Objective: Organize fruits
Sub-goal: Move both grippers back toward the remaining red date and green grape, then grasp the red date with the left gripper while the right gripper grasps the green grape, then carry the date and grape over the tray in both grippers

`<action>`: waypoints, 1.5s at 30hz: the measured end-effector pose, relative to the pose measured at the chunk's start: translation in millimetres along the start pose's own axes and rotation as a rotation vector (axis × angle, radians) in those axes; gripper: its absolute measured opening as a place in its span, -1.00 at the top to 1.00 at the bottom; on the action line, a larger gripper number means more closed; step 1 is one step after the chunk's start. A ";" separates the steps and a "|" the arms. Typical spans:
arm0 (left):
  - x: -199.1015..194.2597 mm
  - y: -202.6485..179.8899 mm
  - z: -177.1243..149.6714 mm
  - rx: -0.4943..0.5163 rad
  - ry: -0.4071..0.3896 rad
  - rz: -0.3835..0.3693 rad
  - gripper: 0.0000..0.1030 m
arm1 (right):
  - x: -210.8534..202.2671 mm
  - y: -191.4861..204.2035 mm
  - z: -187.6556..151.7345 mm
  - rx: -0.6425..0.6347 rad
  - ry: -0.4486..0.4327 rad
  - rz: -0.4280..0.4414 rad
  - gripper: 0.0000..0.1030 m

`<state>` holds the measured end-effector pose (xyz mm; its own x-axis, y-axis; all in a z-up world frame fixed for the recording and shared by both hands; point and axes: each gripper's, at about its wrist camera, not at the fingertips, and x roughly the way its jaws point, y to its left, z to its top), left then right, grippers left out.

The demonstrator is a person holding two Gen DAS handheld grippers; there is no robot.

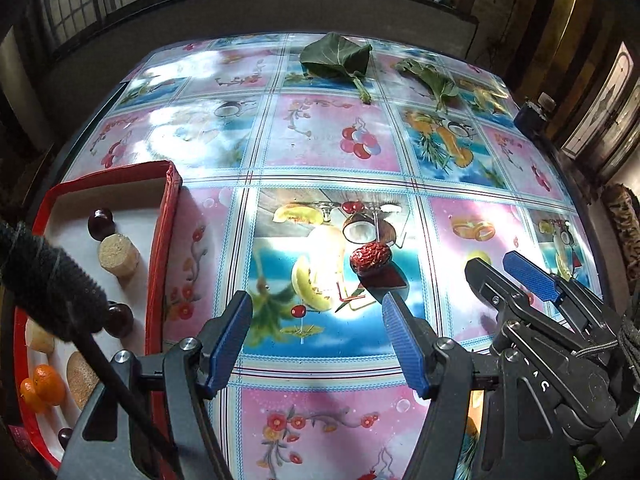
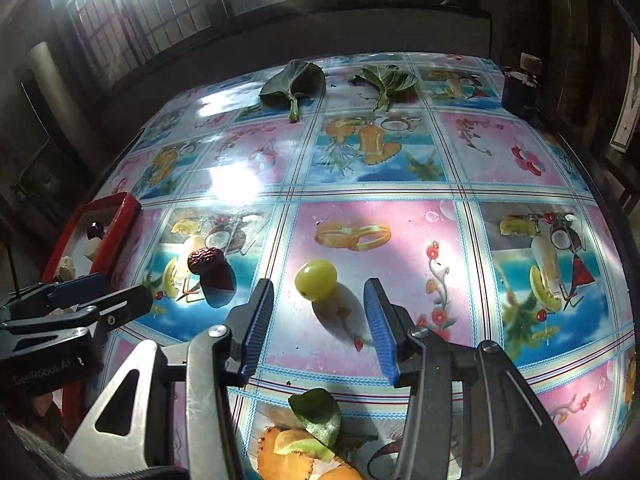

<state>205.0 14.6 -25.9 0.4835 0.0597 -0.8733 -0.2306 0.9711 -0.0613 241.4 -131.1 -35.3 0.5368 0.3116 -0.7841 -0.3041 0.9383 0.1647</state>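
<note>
A wrinkled red date (image 1: 370,258) lies on the fruit-print tablecloth, just ahead of my open left gripper (image 1: 316,312); it also shows in the right wrist view (image 2: 205,259). A green grape (image 2: 316,280) lies just ahead of my open, empty right gripper (image 2: 320,300), between its blue fingertips. The red tray (image 1: 162,240) at the left holds dark round fruits (image 1: 101,223), pale cut pieces (image 1: 118,257) and small oranges (image 1: 44,388). The right gripper (image 1: 500,270) shows open to the right in the left wrist view.
Two green leaves (image 1: 338,60) (image 1: 430,78) lie at the table's far edge. A small green leaf (image 2: 318,414) lies near the front edge under my right gripper. A dark jar (image 2: 518,94) stands at the far right corner. A black cable (image 1: 60,292) crosses the tray.
</note>
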 end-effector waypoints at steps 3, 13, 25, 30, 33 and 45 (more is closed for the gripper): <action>8.1 -6.3 4.5 0.019 0.008 0.001 -0.31 | 12.5 4.7 5.0 -0.032 0.019 -0.011 0.06; 31.9 -23.9 16.2 0.049 0.032 0.005 -0.27 | 3.5 -8.2 -1.0 -0.005 0.008 0.035 0.48; 23.6 -25.4 6.8 0.023 0.021 -0.043 0.45 | -40.9 -36.5 -24.6 0.130 -0.023 0.119 0.49; -7.9 -5.2 -12.1 -0.025 -0.013 -0.080 0.45 | -55.7 -29.9 -31.5 0.129 -0.034 0.155 0.48; -23.0 8.2 -24.2 -0.057 -0.022 -0.083 0.45 | -63.7 -24.6 -36.5 0.126 -0.039 0.176 0.48; -69.0 36.0 -62.6 -0.122 -0.090 0.059 0.45 | -74.5 9.1 -58.0 0.074 -0.022 0.245 0.48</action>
<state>110.5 30.9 1.9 0.5385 0.1414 -0.8307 -0.3587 0.9305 -0.0741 153.0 -154.4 -10.1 0.4717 0.5330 -0.7024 -0.3691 0.8428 0.3917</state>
